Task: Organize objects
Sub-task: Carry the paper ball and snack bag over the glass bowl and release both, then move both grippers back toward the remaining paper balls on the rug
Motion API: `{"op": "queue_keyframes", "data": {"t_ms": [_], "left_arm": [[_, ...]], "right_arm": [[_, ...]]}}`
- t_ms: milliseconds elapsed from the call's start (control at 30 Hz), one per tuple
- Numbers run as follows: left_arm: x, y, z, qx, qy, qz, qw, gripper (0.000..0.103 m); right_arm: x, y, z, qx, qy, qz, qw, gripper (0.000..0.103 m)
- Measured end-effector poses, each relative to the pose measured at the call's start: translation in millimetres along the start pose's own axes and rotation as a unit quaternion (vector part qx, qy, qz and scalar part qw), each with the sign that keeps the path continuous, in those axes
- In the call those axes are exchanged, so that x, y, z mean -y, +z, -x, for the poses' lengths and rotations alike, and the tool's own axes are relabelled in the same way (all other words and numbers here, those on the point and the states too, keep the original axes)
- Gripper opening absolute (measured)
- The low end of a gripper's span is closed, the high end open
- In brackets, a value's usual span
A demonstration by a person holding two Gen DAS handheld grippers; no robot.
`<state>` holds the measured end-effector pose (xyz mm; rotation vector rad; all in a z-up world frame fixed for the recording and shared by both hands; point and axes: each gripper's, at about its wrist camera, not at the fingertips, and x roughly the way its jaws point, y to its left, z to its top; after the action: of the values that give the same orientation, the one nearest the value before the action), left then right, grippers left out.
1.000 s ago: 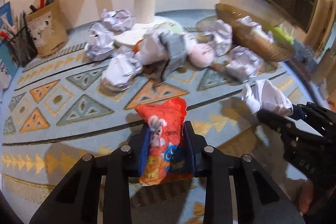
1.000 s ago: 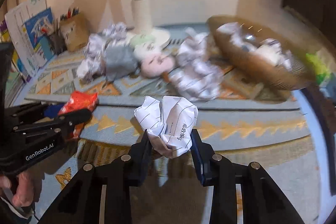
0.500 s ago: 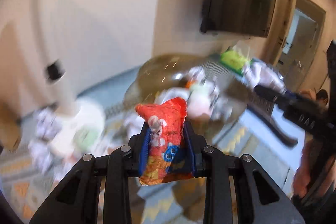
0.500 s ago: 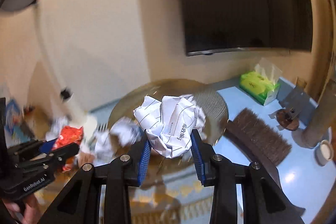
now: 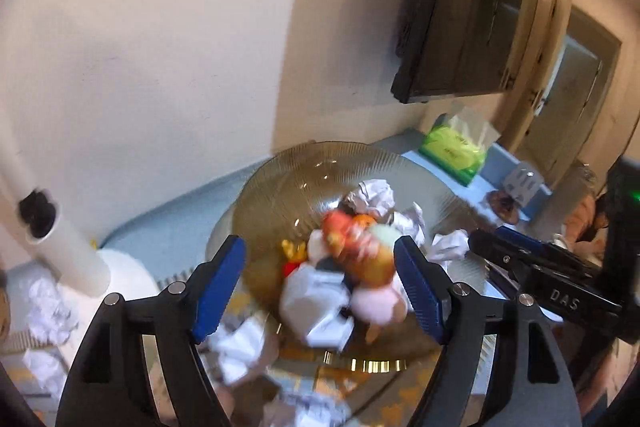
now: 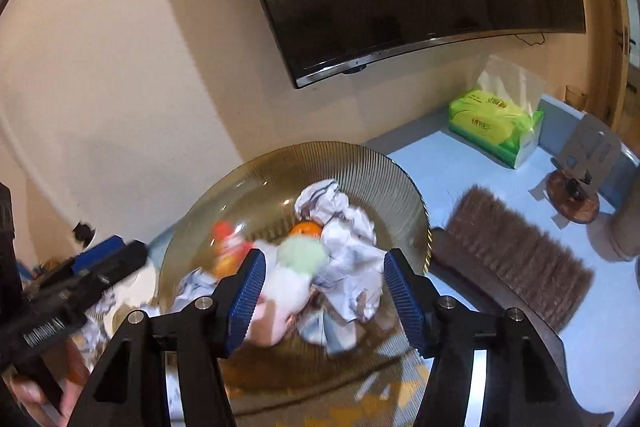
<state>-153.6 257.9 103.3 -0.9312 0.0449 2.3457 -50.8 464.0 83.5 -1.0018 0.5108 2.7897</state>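
Both grippers, left (image 5: 320, 283) and right (image 6: 320, 291), spread and empty over bowl (image 6: 384, 163). Red packet (image 5: 344, 239) and paper balls (image 6: 344, 227) lie inside. Drop step looks done; next: return for remaining paper (image 5: 44, 303).
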Motion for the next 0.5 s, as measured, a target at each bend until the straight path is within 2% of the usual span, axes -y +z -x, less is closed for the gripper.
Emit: {"op": "queue_keyframes", "data": {"t_ms": [67, 233, 300, 367, 433, 467, 500], "left_arm": [[-9.6, -11.2, 28.0, 0.009, 0.001, 0.006, 0.9999, 0.075], [-37.4, -47.7, 113.2, 0.044, 0.031, 0.036, 0.9979, 0.075], [-47.5, -65.4, 151.0, 0.055, 0.058, 0.038, 0.9961, 0.079], [-59.7, -86.6, 189.3, 0.071, 0.097, 0.044, 0.9917, 0.094], [-67.8, -105.2, 211.0, 0.082, 0.133, 0.056, 0.9861, 0.103], [-75.4, -121.6, 221.8, 0.084, 0.159, 0.067, 0.9814, 0.102], [-79.1, -126.6, 220.4, 0.079, 0.169, 0.072, 0.9798, 0.102]], "right_arm": [[-7.3, -14.1, 13.1, -0.008, 0.022, 0.007, 1.000, 0.065], [-39.6, -53.7, 38.4, -0.032, 0.061, 0.030, 0.997, 0.065], [-61.9, -69.9, 45.9, -0.042, 0.060, 0.053, 0.996, 0.065], [-81.9, -84.7, 51.2, -0.042, 0.063, 0.075, 0.994, 0.065], [-98.1, -99.9, 51.1, -0.045, 0.062, 0.087, 0.993, 0.065], [-103.3, -106.9, 48.4, -0.050, 0.064, 0.089, 0.993, 0.065], [-109.2, -114.5, 45.5, -0.057, 0.069, 0.091, 0.992, 0.065]]}}
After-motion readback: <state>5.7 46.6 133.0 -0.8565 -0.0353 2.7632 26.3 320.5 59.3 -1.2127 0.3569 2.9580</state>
